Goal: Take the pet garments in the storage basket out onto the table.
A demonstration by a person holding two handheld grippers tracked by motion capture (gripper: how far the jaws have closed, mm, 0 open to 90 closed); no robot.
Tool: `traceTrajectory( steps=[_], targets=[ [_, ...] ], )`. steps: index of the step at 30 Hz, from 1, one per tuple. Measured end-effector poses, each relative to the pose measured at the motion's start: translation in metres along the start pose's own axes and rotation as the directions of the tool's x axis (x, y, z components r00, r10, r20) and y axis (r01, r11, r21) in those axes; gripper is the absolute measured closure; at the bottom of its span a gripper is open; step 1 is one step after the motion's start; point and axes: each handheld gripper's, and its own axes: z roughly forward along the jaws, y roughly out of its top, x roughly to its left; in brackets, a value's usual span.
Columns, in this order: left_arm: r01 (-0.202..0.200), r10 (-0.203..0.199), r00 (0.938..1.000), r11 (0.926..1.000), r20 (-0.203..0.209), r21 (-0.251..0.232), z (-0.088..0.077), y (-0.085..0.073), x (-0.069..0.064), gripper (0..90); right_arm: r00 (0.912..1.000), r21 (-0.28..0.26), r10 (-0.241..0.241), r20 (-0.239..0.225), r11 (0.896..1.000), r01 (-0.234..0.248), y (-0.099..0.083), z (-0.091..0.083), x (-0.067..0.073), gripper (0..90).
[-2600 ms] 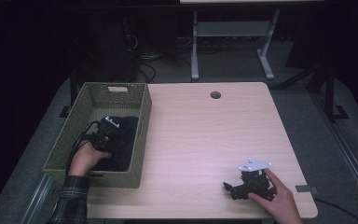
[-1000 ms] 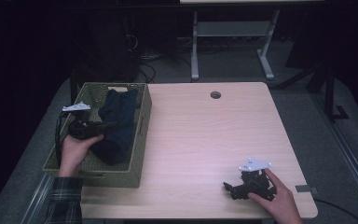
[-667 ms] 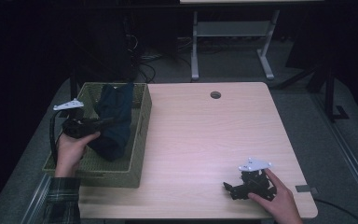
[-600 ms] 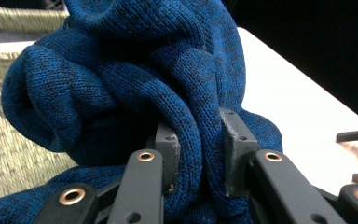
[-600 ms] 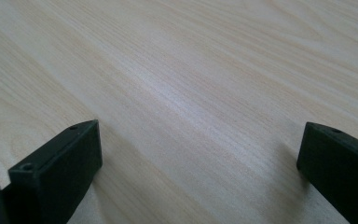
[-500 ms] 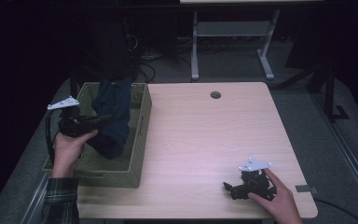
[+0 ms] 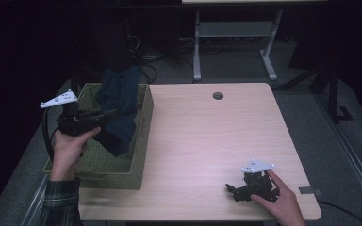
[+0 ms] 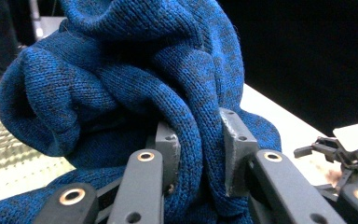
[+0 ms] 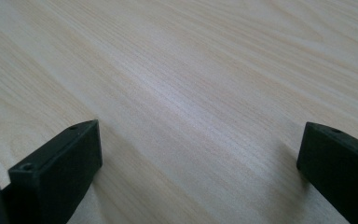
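Left tongs (image 7: 107, 114) pinch the blue knit garment (image 7: 118, 110) above the basket (image 7: 115, 169); right tongs (image 7: 231, 189) gape empty.

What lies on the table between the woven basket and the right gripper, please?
Nothing: in the high view, bare wooden table separates the woven basket from the right gripper.

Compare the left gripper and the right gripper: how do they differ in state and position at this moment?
The left gripper is shut on a fold of the blue sweater; the right gripper is open, with nothing between its jaws. The left gripper is raised in the air above the basket; the right gripper rests low on the table, near its front edge. Both are hand-held and carry a grey plate on top.
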Motion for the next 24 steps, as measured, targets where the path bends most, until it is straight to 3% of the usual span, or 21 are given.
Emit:
traceTrajectory(
  steps=[12, 24],
  targets=[
    [-0.032, 0.033, 0.9978, 0.9994, 0.057, -0.011, 0.019, 0.014, -0.021, 71.8, 1.0, 0.0, -0.003, 0.001, 1.0, 0.003, 0.0, 0.0, 0.0, 0.0],
    [-0.074, 0.075, 0.991, 0.9972, 0.111, -0.012, 0.04, 0.025, -0.043, 71.8, 1.0, 0.0, 0.002, -0.001, 1.0, -0.002, 0.0, 0.0, 0.0, 0.0]
  ],
)
